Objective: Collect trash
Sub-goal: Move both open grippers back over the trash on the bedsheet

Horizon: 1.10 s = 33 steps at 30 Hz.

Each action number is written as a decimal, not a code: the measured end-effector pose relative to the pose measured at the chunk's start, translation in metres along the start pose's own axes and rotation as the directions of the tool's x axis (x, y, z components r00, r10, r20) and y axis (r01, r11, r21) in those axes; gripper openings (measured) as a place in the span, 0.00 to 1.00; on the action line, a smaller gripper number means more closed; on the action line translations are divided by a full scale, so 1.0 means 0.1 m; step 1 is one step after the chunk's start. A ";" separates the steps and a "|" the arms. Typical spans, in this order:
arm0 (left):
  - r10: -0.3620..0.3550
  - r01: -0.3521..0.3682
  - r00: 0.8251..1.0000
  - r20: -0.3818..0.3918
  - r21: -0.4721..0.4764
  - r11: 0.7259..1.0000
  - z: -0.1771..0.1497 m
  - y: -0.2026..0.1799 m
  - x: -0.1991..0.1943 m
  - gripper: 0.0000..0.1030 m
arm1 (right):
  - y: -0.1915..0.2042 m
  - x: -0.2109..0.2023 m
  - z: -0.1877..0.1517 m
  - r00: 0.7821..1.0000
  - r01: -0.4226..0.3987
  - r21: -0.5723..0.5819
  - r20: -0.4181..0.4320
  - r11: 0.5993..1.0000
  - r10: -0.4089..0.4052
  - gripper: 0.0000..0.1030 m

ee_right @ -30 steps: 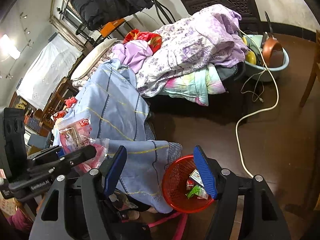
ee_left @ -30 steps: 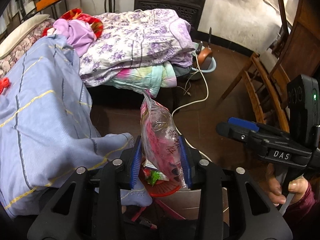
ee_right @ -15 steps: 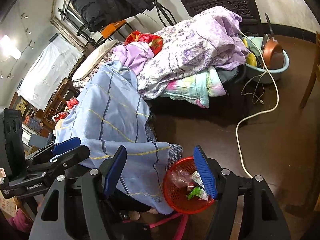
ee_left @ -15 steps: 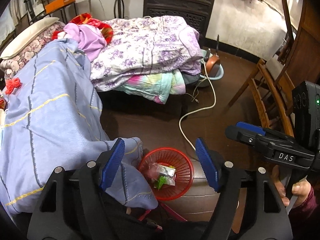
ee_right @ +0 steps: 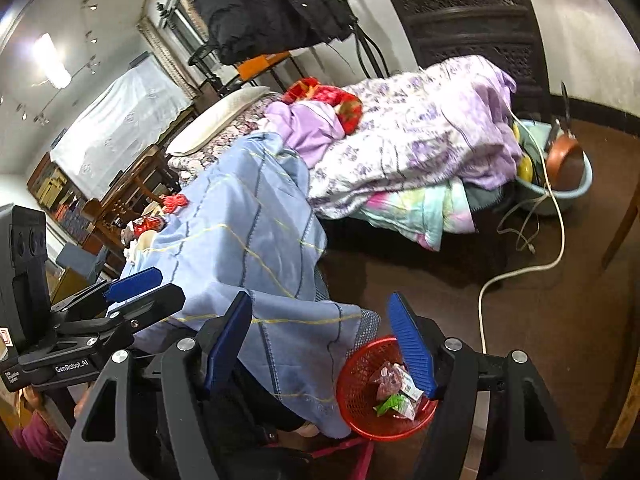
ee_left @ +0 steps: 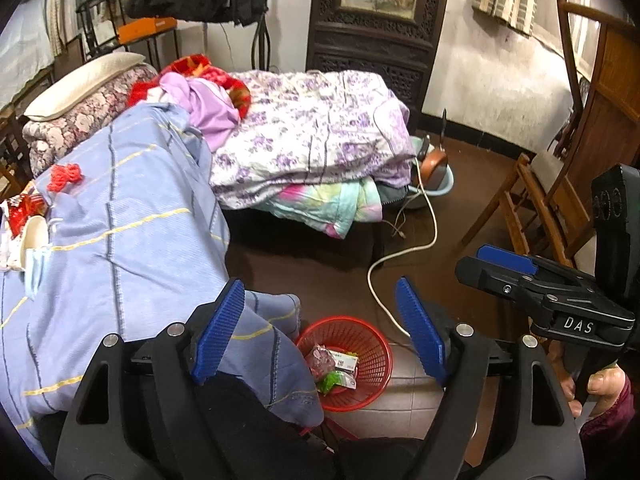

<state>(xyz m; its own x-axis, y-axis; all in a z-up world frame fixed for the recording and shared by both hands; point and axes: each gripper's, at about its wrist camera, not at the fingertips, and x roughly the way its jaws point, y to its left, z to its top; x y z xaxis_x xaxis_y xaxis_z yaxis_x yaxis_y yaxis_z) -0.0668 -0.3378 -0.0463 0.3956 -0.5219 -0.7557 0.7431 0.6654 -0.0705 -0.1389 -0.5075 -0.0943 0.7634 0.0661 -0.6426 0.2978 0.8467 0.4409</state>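
Observation:
A red mesh basket [ee_left: 374, 394] [ee_right: 349, 384] stands on the floor below the table corner. In it lie a pinkish plastic bag [ee_left: 322, 360] [ee_right: 386, 380], a green wrapper [ee_left: 334, 380] and a white packet. High above the basket, my left gripper [ee_left: 320, 292] [ee_right: 168, 284] has its jaws opening, with nothing between them. My right gripper [ee_right: 320, 300] [ee_left: 472, 260] is open and empty too, its jaws widening slightly. On the blue-clothed table lie a red wrapper [ee_left: 24, 208] [ee_right: 146, 224], a paper cup [ee_left: 34, 236] and a face mask [ee_left: 34, 268].
A blue striped cloth [ee_left: 120, 220] hangs over the table beside the basket. Quilts [ee_left: 312, 136] are piled on a bed behind. A white cable [ee_left: 400, 256] trails over the floor. A wooden chair [ee_left: 532, 200] stands at the right, a basin with a pan [ee_left: 436, 168] beyond.
My left gripper opened and the pink bag dropped from it into the red basket. Both grippers then rose, so the basket looks smaller and lower in both views.

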 end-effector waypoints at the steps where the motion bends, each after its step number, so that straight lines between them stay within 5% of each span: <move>1: 0.003 -0.003 1.000 0.010 -0.004 1.000 0.00 0.02 -0.04 0.74 | 0.04 -0.02 0.01 1.000 0.000 -0.007 0.004 1.000 0.000 0.69; 18: 0.076 -0.054 0.979 0.191 -0.120 0.991 -0.16 0.44 -0.91 0.77 | 1.00 -0.41 0.08 0.996 -0.025 -0.218 0.083 0.976 0.044 0.72; 33: 0.183 -0.094 0.921 0.345 -0.259 0.961 -0.61 1.01 -1.78 0.81 | 2.19 -0.73 -0.07 0.981 -0.068 -0.413 0.136 0.908 0.136 0.83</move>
<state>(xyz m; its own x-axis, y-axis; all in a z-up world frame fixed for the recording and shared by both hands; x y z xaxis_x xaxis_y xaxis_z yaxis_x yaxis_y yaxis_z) -0.0952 -0.1457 0.0416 0.6863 -0.5427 -0.4841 0.5371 0.8271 -0.1657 -0.1334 -0.3236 0.0444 0.8678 0.1081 -0.4851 -0.0188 0.9825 0.1853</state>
